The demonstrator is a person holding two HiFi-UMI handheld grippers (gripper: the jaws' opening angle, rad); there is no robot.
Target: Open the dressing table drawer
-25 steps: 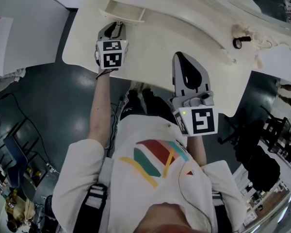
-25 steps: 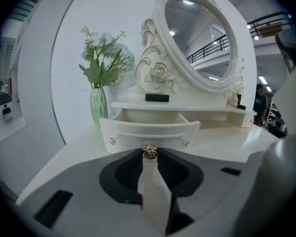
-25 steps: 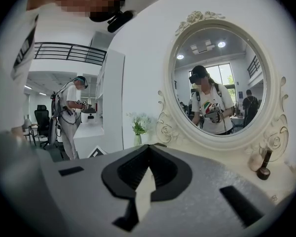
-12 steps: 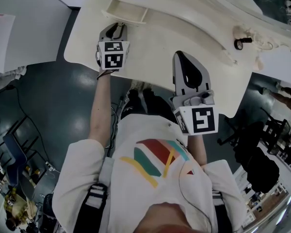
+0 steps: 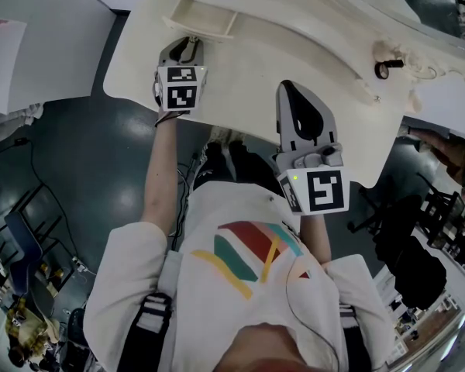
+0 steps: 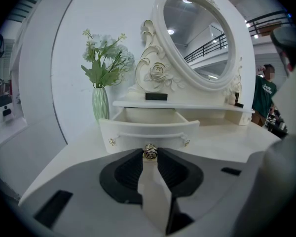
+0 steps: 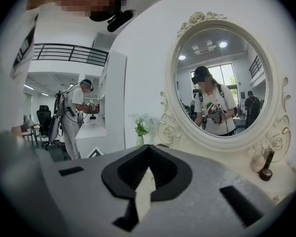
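Most of the job looks done: drawer (image 5: 195, 18) is pulled well out of the low shelf unit at the back left of the dressing table (image 5: 248, 64), and its inside is visible and apparently empty. Left gripper (image 5: 187, 49) has its jaws nipped onto the small gold rose knob (image 6: 149, 152) at the centre of the drawer front. Remaining, I'd guess: release, though I can't tell how much travel is left. Right gripper (image 7: 149, 151) has its jaws together on nothing, over the table's front edge. Drawer is cream with a curved front, and gold studs (image 6: 111, 142) flank the knob.
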